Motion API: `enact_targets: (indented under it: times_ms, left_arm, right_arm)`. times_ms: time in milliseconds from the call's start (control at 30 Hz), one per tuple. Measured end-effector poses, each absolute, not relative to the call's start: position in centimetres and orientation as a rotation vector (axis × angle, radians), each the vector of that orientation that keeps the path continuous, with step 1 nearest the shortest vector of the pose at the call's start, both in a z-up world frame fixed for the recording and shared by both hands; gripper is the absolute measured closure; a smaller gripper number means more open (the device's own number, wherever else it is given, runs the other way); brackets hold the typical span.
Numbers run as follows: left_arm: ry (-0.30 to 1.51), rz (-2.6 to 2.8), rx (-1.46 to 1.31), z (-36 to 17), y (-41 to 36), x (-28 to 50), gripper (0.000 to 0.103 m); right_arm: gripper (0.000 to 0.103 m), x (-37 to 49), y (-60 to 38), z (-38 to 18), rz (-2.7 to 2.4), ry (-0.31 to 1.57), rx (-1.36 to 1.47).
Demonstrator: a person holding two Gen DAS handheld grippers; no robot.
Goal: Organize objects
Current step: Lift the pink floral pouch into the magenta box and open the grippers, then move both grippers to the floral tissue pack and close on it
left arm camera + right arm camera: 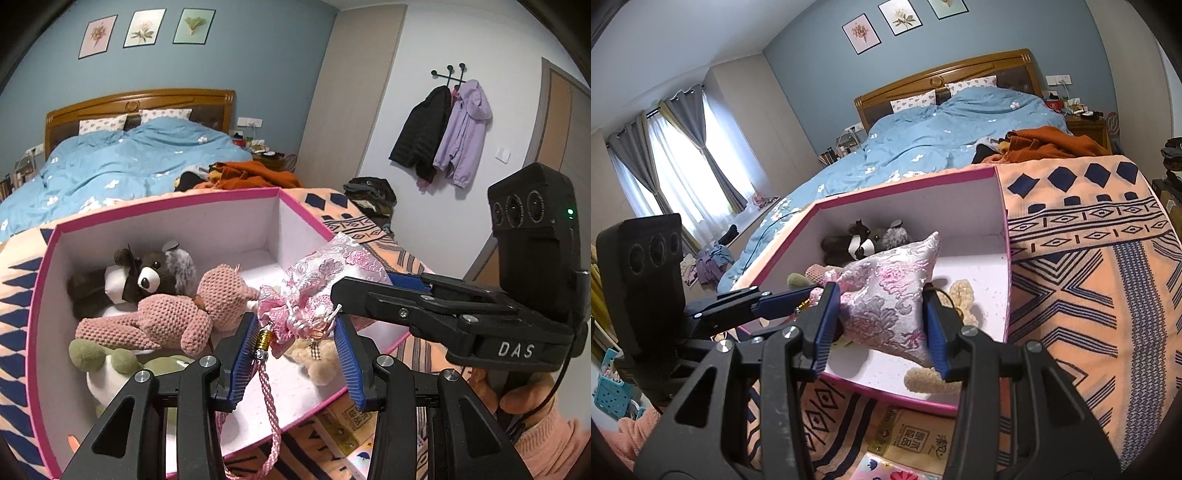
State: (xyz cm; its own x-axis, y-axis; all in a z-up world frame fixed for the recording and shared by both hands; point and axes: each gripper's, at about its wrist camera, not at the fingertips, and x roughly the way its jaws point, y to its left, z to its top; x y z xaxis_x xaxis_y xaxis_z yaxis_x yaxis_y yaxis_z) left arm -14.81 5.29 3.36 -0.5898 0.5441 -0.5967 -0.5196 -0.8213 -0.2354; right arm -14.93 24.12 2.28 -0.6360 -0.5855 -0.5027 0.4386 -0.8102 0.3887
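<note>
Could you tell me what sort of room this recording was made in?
Almost certainly a home bedroom: a bed with a blue floral duvet and wooden headboard, jackets on a wall rack, and curtained windows.

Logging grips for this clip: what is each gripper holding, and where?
Both hold the brocade pouch: left gripper at its gathered, tasselled neck, right gripper across its padded body.

Between the claws is a shiny pouch [886, 299] with pink and grey flowers. Under it, a pink-edged white box [166, 229] holds a knitted pink bear [170, 317]. The blanket [1082, 280] beside it is orange with dark blue diamonds.
</note>
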Motion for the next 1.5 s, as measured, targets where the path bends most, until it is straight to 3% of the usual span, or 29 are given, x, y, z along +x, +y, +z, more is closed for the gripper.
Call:
enact_targets:
  times_ms: [333,533,600,667,1000,1133,1500]
  left_arm:
    - [-0.034,2.385,-0.957,1.9,5.6,-15.8,0.063]
    - [-0.046,2.419,-0.949,2.0,5.2,-15.2,0.062]
    - [-0.053,2.437,-0.927,2.3,4.9,-15.0,0.059]
    - [-0.056,2.465,-0.908,2.6,4.5,-14.6,0.044]
    - [-0.059,2.472,-0.766,4.4,3.3,-9.5,0.041]
    - [-0.035,2.429,-0.735,4.3,3.6,-6.9,0.032]
    - [-0.022,2.268,-0.925,-1.3,6.4,-3.8,0.032]
  right_arm:
    - [0.055,-15.5,23.4,1.4,-2.436,-0.235,0.893]
    - [0.049,-15.5,23.4,1.0,-2.455,-0.224,0.902]
    - [0.048,-15.3,23.4,1.1,-2.459,-0.214,0.899]
    - [0.048,-15.1,23.5,1.1,-2.457,-0.214,0.895]
    - [0.045,-11.7,24.7,2.0,-2.406,-0.231,0.835]
    - [0.044,-9.3,25.8,1.9,-2.39,-0.228,0.82]
    - [0.044,-6.6,27.9,-3.7,-2.343,-0.278,1.026]
